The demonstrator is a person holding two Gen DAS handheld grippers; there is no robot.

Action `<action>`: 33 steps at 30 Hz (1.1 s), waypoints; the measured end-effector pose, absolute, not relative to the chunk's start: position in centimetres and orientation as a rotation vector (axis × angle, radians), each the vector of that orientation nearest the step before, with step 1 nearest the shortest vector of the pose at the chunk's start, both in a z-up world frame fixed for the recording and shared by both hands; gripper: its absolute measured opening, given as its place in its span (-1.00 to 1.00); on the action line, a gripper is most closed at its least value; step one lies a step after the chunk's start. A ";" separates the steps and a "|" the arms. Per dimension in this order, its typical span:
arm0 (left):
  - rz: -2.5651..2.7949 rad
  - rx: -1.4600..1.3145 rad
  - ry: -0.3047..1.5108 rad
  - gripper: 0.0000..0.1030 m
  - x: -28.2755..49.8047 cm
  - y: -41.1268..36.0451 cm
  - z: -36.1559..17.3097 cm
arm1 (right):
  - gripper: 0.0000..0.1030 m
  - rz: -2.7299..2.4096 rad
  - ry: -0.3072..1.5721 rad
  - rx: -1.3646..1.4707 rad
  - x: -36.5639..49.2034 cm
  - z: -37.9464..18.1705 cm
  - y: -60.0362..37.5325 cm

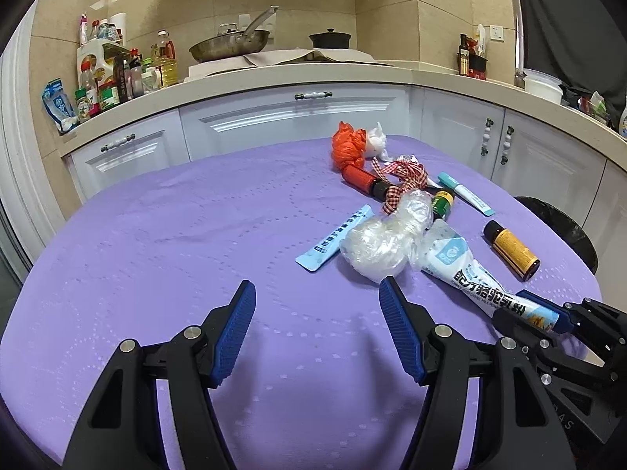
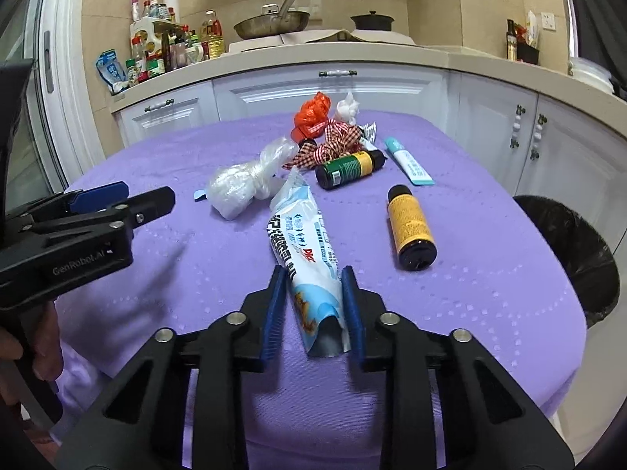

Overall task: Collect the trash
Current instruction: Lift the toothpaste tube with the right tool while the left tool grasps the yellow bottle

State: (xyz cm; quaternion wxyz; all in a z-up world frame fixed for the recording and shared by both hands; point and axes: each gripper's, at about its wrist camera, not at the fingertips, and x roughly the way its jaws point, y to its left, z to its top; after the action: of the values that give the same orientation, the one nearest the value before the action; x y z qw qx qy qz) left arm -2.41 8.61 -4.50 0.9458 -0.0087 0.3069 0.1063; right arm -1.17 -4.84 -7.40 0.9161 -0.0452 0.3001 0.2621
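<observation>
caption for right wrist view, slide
Right gripper fingers flank a milk-powder pouch on the purple table; bin at right.

Black-lined bin (image 2: pixel 568 250) cut off by table; blue sachet (image 2: pixel 200 194) perhaps mostly hidden.

The left gripper (image 1: pixel 317 309) hangs over the purple table (image 1: pixel 176 235) with its jaws spread wide and nothing between them. Just ahead of its right pad lies a crumpled clear plastic bag (image 1: pixel 382 241), touching a white and blue pouch (image 1: pixel 482 278). The right gripper (image 1: pixel 548 315) appears clamped on that pouch's near end. An amber bottle (image 1: pixel 511 250) lies beside it.
</observation>
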 end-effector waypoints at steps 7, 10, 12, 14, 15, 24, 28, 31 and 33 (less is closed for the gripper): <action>0.182 -0.009 0.621 0.24 -2.2 7.4 -4.2 | -0.66 0.524 0.557 -0.093 -1.8 -5.9 -5.7; 0.158 -0.012 0.621 0.24 -1.9 6.4 -4.0 | -0.66 0.507 0.533 -0.072 -1.8 -5.0 -6.8; 0.141 -0.010 0.618 0.24 -1.7 5.7 -3.9 | -0.67 0.484 0.518 -0.061 -1.7 -4.5 -7.9; 0.120 -0.006 0.617 0.24 -1.3 4.7 -3.8 | -0.67 0.451 0.507 -0.047 -1.4 -4.2 -9.1; 0.110 -0.004 0.617 0.24 -1.1 4.2 -3.8 | -0.67 0.435 0.506 -0.041 -1.2 -4.1 -9.7; 0.015 0.019 0.625 0.24 1.6 -1.5 -3.8 | -0.67 0.295 0.508 0.043 0.8 -4.6 -16.2; 0.001 0.043 0.637 0.24 3.3 -4.0 -4.2 | -0.67 0.259 0.508 0.070 1.5 -4.8 -18.4; 0.007 0.051 0.656 0.25 4.7 -5.1 -4.6 | -0.66 0.246 0.513 0.086 2.0 -5.1 -19.6; 0.014 0.051 0.669 0.24 5.2 -5.5 -4.9 | -0.66 0.242 0.518 0.096 2.4 -5.3 -20.2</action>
State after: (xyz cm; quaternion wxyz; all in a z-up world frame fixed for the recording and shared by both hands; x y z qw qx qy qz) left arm 5.21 -5.49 -4.86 0.9442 0.0250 0.3285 0.0067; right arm 2.41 -20.18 -5.32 0.9583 0.0472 0.2555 0.1192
